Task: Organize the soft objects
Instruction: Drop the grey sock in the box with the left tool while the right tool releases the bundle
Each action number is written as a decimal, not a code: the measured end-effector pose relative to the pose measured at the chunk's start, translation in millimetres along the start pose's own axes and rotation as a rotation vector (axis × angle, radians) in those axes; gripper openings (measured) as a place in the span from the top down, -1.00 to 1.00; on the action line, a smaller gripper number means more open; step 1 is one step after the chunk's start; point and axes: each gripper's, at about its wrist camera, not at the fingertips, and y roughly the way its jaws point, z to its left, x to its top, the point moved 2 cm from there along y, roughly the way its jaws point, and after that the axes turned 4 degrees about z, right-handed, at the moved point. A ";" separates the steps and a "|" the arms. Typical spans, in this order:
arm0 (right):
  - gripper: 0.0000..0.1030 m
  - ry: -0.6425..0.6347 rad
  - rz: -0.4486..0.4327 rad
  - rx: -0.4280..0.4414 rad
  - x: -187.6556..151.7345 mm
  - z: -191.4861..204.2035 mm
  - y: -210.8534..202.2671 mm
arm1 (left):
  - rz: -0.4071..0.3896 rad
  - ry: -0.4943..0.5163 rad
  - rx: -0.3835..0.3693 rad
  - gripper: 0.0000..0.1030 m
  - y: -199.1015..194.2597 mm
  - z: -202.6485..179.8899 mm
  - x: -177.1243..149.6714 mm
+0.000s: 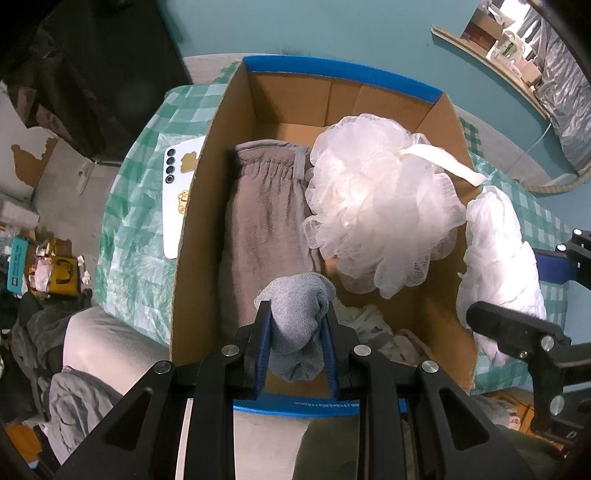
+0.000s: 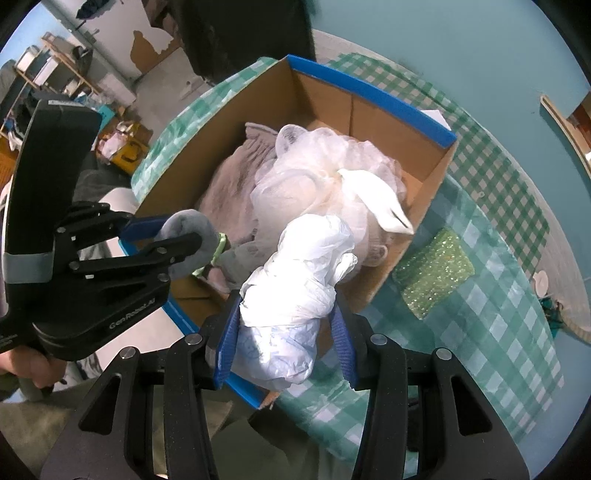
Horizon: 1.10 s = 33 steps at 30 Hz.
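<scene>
Teal wall (image 1: pixel 332 26) at the far side, plain and evenly lit. Mirror (image 1: pixel 535 55) with a pale wooden frame hung far right, reflecting shelves and silvery sheeting. Counter (image 2: pixel 509 302) spread with a green-and-white checked cloth. Grey floor (image 1: pixel 62 177) to the left, littered with paper scraps and a yellow bag (image 1: pixel 62 273). White door (image 2: pixel 147 37) with peeling paint showing brown patches, far left. Dark cabinet (image 1: pixel 92 74) beside it.
</scene>
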 end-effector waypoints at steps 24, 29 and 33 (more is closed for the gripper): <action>-0.13 -0.011 0.050 -0.007 0.9 4.7 14.0 | 0.023 -0.017 0.028 -0.26 7.8 2.8 -4.3; -0.30 -0.011 0.042 -0.007 0.5 3.2 10.8 | 0.018 -0.026 0.028 -0.27 4.1 3.5 -6.7; -0.31 -0.004 0.036 -0.007 -1.1 -1.6 7.5 | 0.017 -0.032 0.031 -0.27 1.9 2.0 -7.8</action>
